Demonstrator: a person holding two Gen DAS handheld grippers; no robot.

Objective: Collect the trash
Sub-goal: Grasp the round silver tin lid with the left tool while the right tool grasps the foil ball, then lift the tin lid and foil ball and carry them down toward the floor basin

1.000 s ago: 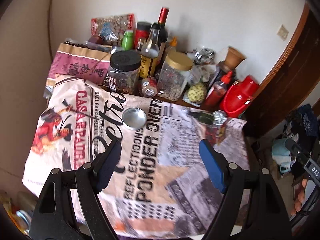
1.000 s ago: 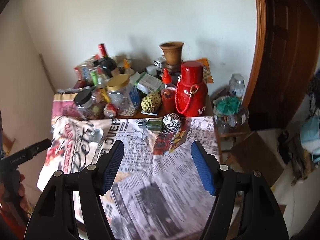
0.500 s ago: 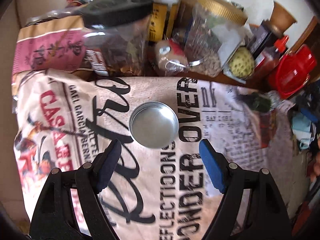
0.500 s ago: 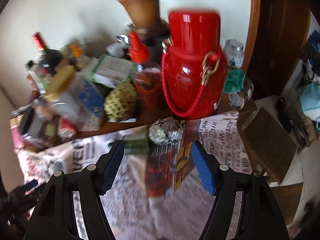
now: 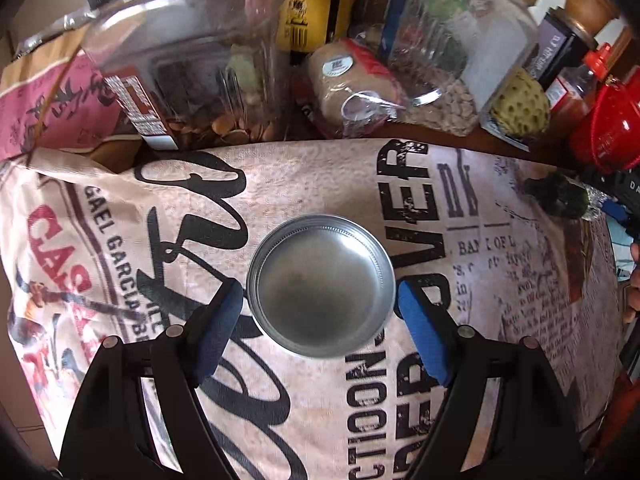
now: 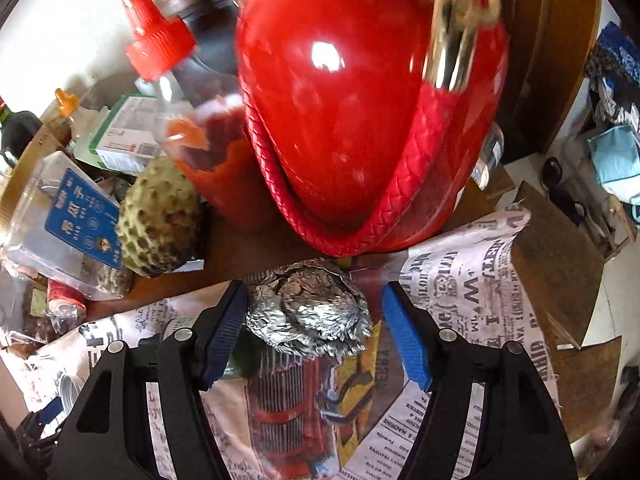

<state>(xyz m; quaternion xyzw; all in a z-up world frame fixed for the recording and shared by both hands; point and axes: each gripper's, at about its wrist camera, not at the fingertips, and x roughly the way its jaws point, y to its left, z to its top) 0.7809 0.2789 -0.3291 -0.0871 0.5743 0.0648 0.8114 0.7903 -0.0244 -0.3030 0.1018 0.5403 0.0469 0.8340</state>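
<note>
**Both grippers come down over the trash**

Left wrist view: The left gripper [image 5: 320,300] is much lower than a second ago. Back then the round metal lid [image 5: 321,286] looked small and far off. Now it looks big and sits right between the two blue pads [image 5: 218,330]. The lid lies open side up on the printed cloth [image 5: 320,176]. The jaws are wide open, as wide as before. There is a thin gap on each side, so the pads are not pressing on the lid. Behind the cloth stand a big clear jar with a black lid [image 5: 180,68] and a jar with a gold lid [image 5: 460,40]. They fill the top of the view now.

Right wrist view: The right gripper [image 6: 314,326] has dropped down too. A second ago the foil ball [image 6: 306,312] was a small shiny spot far away. Now it sits between the blue pads [image 6: 406,338], at the back edge of the cloth. The jaws have just been closing a bit. The left pad is just beside the foil, and the right pad is still apart from it. The red jug [image 6: 360,100] looms big right behind the ball.
</note>
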